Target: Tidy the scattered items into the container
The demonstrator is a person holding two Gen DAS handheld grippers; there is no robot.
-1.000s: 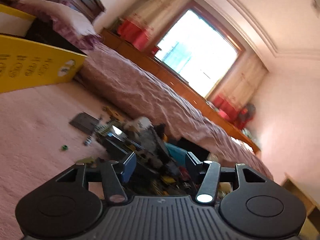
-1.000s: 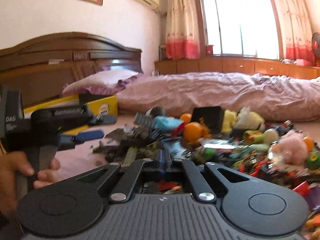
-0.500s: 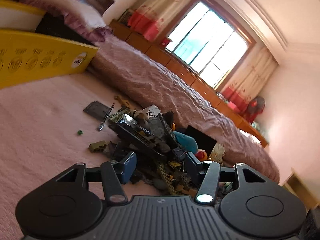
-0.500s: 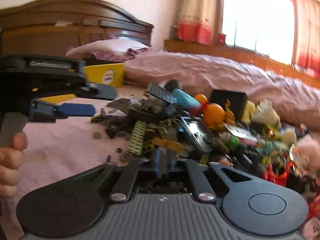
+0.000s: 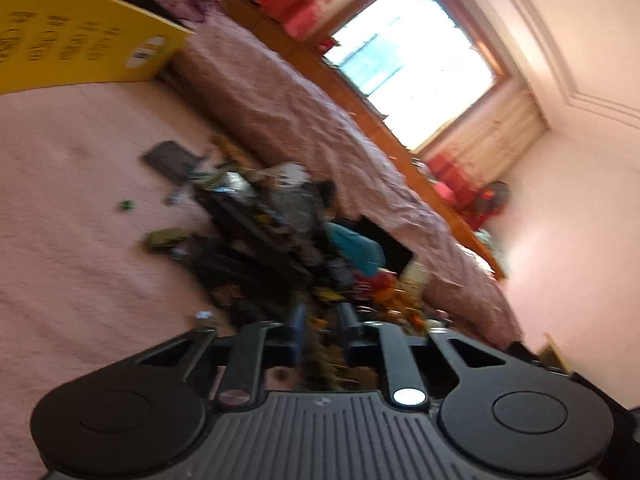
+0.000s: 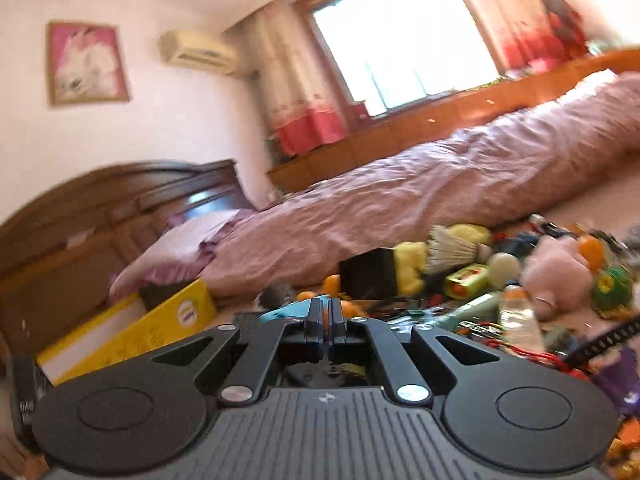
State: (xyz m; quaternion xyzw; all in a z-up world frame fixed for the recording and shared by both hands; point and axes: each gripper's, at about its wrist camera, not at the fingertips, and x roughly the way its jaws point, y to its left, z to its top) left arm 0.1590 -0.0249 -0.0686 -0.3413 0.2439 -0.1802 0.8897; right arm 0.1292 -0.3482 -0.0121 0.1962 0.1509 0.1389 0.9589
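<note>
A heap of scattered toys and small items (image 5: 280,232) lies on the pink bedspread; it shows in the right wrist view (image 6: 500,280) too, with a pink plush (image 6: 560,272) and a shuttlecock (image 6: 452,248). The yellow box (image 5: 80,48) stands at the far left, also seen in the right wrist view (image 6: 152,332). My left gripper (image 5: 322,320) is low at the heap's near edge, its jaws narrowed with a small gap; the view is blurred and nothing shows clearly between them. My right gripper (image 6: 325,316) is shut and empty, above the heap's left end.
A rumpled pink quilt (image 6: 400,192) runs behind the heap. A pillow (image 6: 172,248) and the wooden headboard (image 6: 100,208) lie beyond the yellow box. Bare bedspread (image 5: 60,240) stretches left of the heap.
My left gripper's jaws have narrowed from wide open and it has moved down into the heap's near edge. My right gripper has tilted and swung upward, staying shut.
</note>
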